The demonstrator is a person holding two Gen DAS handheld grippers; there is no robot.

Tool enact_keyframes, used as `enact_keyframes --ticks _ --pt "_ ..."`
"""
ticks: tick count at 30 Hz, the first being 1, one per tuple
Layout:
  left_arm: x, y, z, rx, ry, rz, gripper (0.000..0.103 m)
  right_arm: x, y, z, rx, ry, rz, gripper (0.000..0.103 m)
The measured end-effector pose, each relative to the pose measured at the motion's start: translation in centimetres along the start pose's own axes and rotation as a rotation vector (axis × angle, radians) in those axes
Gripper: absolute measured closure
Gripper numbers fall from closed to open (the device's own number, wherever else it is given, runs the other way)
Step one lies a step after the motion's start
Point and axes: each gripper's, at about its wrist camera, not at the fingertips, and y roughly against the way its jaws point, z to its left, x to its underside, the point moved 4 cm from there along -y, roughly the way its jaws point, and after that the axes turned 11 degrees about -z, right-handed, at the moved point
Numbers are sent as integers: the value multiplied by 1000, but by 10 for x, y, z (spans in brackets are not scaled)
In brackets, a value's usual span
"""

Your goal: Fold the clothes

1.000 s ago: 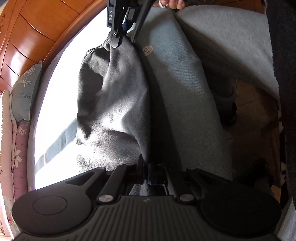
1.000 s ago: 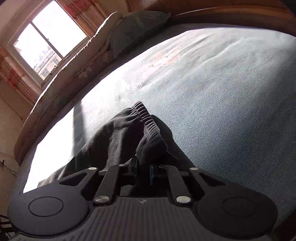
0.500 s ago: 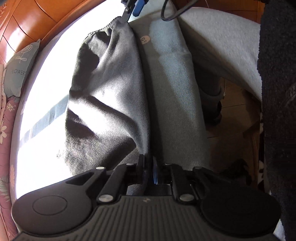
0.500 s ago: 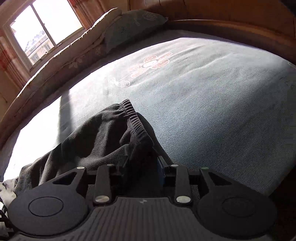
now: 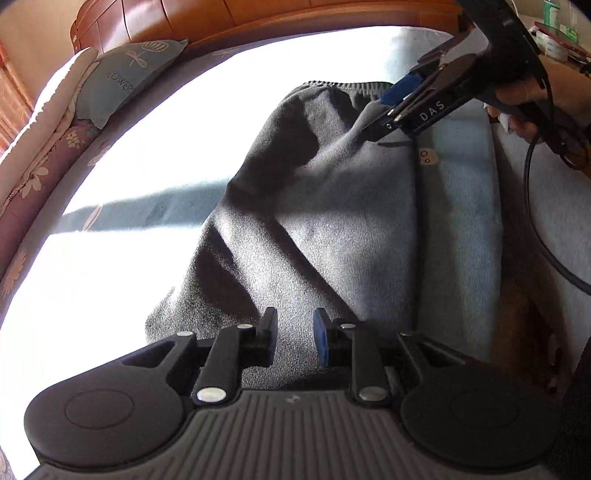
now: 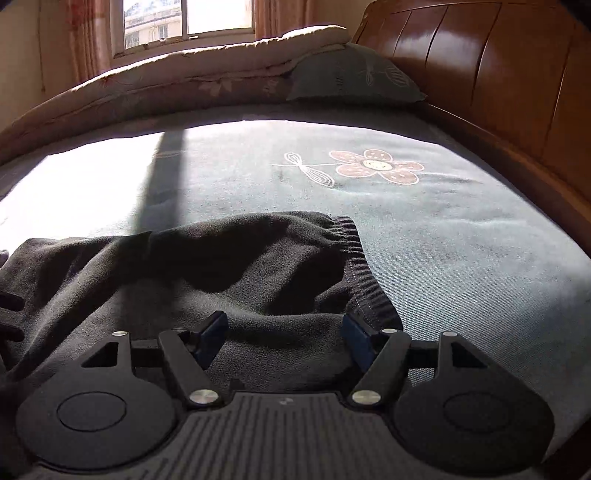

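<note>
Both tools are letting go: left tool (image 5: 294, 338) and right tool (image 6: 282, 338) are opening over the dark trousers (image 5: 332, 206) near the bed's (image 6: 461, 240) side edge, gripping nothing. Next likely needs a regrasp for another fold.

Left wrist view: close above the dark trousers (image 5: 314, 221), near one end, looking down their length toward the wooden headboard (image 5: 295, 14); right gripper (image 5: 384, 110) seen at the far waistband end. Right wrist view: low, close over the waistband (image 6: 362, 266), facing across the bed sheet (image 6: 443, 240) to the window (image 6: 188, 18), headboard at right. Both views share the trousers, sheet, pillow (image 5: 125, 77) and headboard.
</note>
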Motion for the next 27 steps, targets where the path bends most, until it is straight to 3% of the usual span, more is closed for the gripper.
enact_keyframes --ticks 2,5,7,9,11,13,19,23,27 --pt "24 6 15 -30 103 -19 70 16 2 -10 -22 -14 26 30" --pt "31 23 34 -31 259 -24 66 25 16 -19 -13 -13 31 28" --pt "25 33 35 -65 239 -44 65 18 22 -21 21 -28 31 27" --pt "15 42 31 -61 230 -81 63 3 30 -17 10 -50 -25 27" --pt "4 37 25 -30 246 -109 55 -13 35 -4 -35 -55 -71 24" --pt "-2 28 19 -7 256 -119 55 -22 32 15 -96 -34 -84 20" --pt "27 5 11 -2 403 -48 54 2 4 53 -164 27 35 20" --pt "33 25 23 36 502 -77 53 20 7 53 -190 16 54 9" --pt "25 46 67 8 616 -200 53 9 9 55 -216 5 68 8"
